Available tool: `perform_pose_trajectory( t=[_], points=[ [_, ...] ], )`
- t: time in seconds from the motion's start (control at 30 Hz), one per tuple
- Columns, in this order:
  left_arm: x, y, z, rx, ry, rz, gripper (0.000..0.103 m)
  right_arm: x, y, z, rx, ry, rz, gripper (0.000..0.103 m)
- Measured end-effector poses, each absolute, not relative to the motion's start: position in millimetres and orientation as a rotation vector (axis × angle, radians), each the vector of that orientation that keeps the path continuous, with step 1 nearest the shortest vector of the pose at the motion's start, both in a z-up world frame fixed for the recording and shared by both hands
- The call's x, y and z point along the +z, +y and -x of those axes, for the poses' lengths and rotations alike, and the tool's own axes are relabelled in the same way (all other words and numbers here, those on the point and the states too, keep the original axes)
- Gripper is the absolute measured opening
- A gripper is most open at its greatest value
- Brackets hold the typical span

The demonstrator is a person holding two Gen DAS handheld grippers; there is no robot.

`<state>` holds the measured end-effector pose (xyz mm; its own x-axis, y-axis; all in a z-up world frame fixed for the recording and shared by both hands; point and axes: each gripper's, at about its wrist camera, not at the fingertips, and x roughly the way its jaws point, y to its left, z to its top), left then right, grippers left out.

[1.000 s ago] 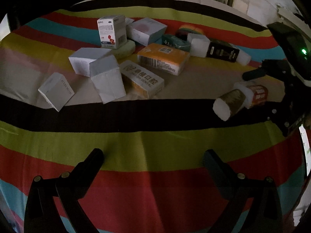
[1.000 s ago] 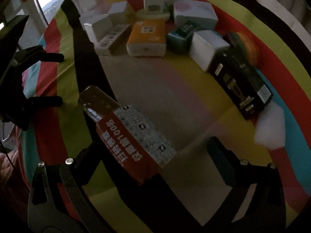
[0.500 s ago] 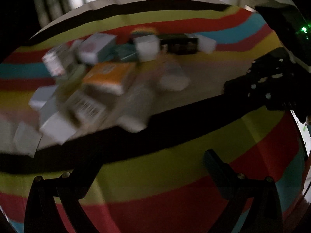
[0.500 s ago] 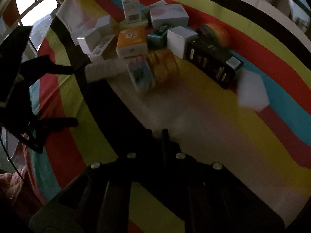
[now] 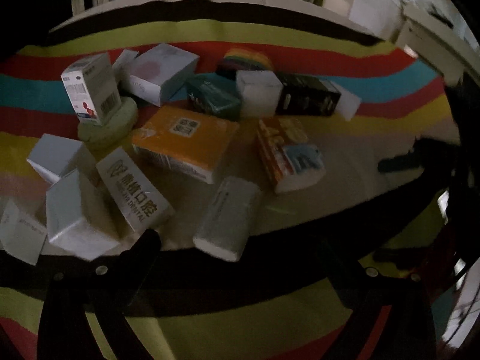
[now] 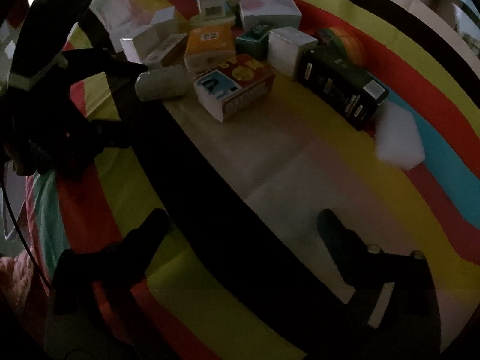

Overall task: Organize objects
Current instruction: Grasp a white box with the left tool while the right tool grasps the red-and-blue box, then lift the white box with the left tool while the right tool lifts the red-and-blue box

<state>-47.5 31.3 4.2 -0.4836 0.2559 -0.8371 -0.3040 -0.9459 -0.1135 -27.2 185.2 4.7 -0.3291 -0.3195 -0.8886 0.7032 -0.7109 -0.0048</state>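
Red-and-white carton point(image 6: 234, 85) lies ahead of the right tool point(image 6: 243, 234), jaws just reopened and empty; a careless advance may scatter neighbouring boxes.

1. Landmark: tissue pack point(image 5: 183, 147), flat on the cloth point(image 5: 240, 324), mid-cluster, left wrist view.
2. Right of it, just beside: carton point(image 5: 288, 156), lying on its side.
3. In front, nearer the camera: long box point(image 5: 228, 219), lying flat.
4. Left-front, just beside: dental box point(image 5: 135, 192); further left, three plain boxes.
5. Left-behind: round pad point(image 5: 108, 126), with an upright medicine box point(image 5: 90, 87) on it.
6. Behind: card pack point(image 5: 213, 99); right of that, cube box point(image 5: 258, 93), then dark box point(image 5: 309, 96).
7. Behind-left: wide box point(image 5: 159, 75).
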Motion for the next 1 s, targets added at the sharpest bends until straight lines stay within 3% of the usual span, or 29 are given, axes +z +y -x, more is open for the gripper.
perform_pose_trajectory(
  t=[0.07,0.1,0.13,0.2,0.3,0.47,0.7,1.0],
  points=[
    [7.4,32.0,51.7,2.463,0.045,1.376,0.092,5.1,183.7,27.4,-2.101,0.504,-1.278,0.103],
    [9.0,31.7,52.5,2.475,0.056,1.372,0.077,5.3,183.0,27.5,-2.113,0.497,-1.285,0.103],
    [10.5,33.3,53.4,2.501,0.089,1.363,0.055,5.5,182.4,27.4,-2.126,0.488,-1.291,0.103],
    [12.4,34.2,53.4,2.541,0.127,1.353,0.029,5.7,181.9,26.6,-2.15,0.469,-1.292,0.103],
    [14.8,24.8,44.1,2.538,0.008,1.318,0.029,6.0,182.7,24.2,-2.178,0.449,-1.278,0.103],
    [11.5,5.2,-1.6,2.689,0.038,1.298,0.029,5.9,176.3,29.6,-2.213,0.419,-1.358,0.103],
    [8.2,-43.2,-25.7,2.846,-0.188,1.329,0.029,9.1,138.8,58.1,-2.35,0.256,-1.468,0.103],
    [9.8,-44.6,-31.3,2.85,-0.195,1.326,0.03,7.6,84.4,89.1,-2.485,0.214,-1.508,0.103]
  ],
)
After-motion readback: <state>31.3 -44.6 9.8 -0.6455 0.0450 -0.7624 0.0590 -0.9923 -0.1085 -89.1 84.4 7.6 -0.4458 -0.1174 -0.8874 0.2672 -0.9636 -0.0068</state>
